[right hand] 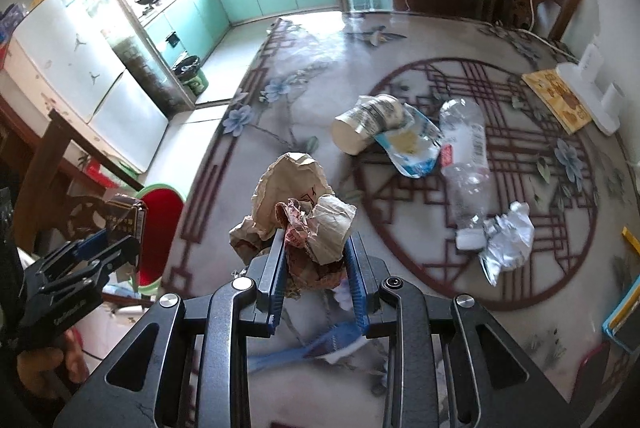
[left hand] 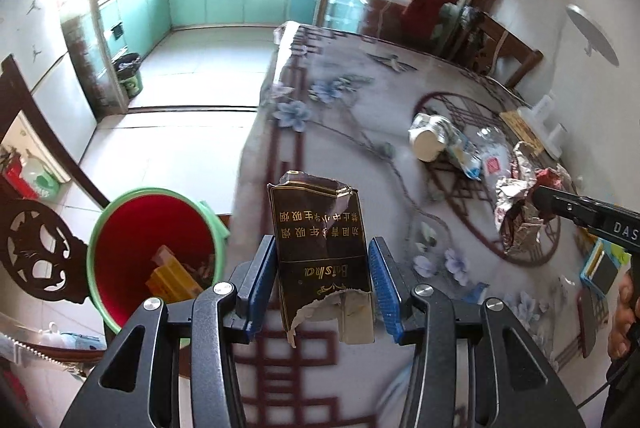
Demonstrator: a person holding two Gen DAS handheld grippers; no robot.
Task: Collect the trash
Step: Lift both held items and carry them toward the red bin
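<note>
1. Left wrist view: torn dark cigarette pack [left hand: 320,252], upright, clamped between the blue fingers of my left gripper [left hand: 320,284], above the worktop [left hand: 340,108] edge.
2. Right wrist view: crumpled brown paper wad [right hand: 298,212], clenched in my right gripper [right hand: 316,268], over the patterned cloth.
3. Bin: red bucket with green rim [left hand: 156,244], on the floor just beside the worktop, low left of the pack; orange boxes already inside.
4. Step in hand, by my judgement: carrying both pieces to the bucket. To do it well, bring each load fully over the red mouth before letting go, and empty one hand at a time so the grippers do not collide.
5. Left to gather: tipped paper cup [right hand: 366,126], blue-white pouch [right hand: 412,146], clear plastic bottle [right hand: 466,164], foil scrap [right hand: 506,240].
</note>
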